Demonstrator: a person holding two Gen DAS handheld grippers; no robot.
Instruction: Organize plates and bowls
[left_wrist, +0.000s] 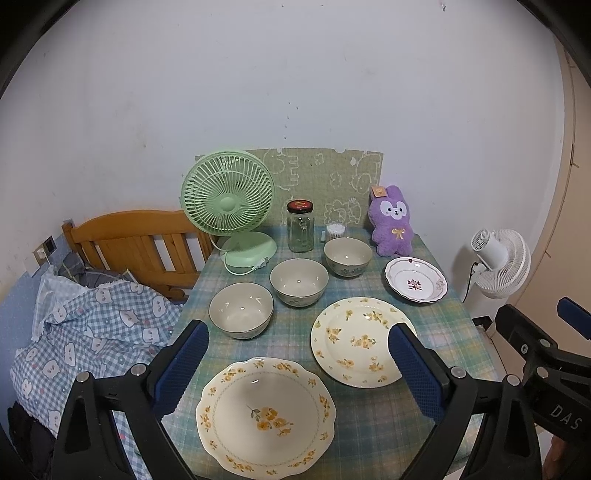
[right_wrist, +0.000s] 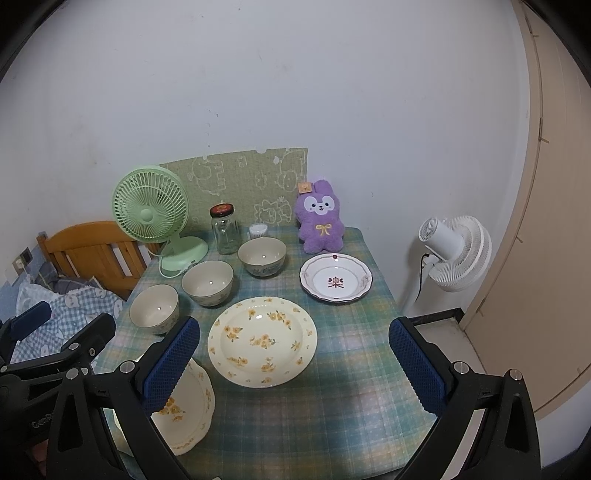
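Note:
Three cream bowls run diagonally on the checked tablecloth: near bowl (left_wrist: 241, 310) (right_wrist: 154, 308), middle bowl (left_wrist: 299, 281) (right_wrist: 207, 283), far bowl (left_wrist: 347, 256) (right_wrist: 262, 256). A scalloped yellow-flower plate (left_wrist: 266, 415) (right_wrist: 184, 410) lies nearest. A round yellow-flower plate (left_wrist: 360, 341) (right_wrist: 262, 341) sits in the middle. A white plate with red motif (left_wrist: 415, 279) (right_wrist: 335, 282) is at the back right. My left gripper (left_wrist: 299, 365) hangs open above the scalloped plate. My right gripper (right_wrist: 294, 363) hangs open over the cloth near the round plate. Neither holds anything.
At the table's back stand a green desk fan (left_wrist: 229, 206) (right_wrist: 151, 210), a glass jar (left_wrist: 300, 227) (right_wrist: 224, 229), a small cotton-swab box (left_wrist: 335, 230) and a purple plush rabbit (left_wrist: 392, 221) (right_wrist: 320, 218). A bed (left_wrist: 92, 325) lies left; a white floor fan (right_wrist: 456, 251) stands right.

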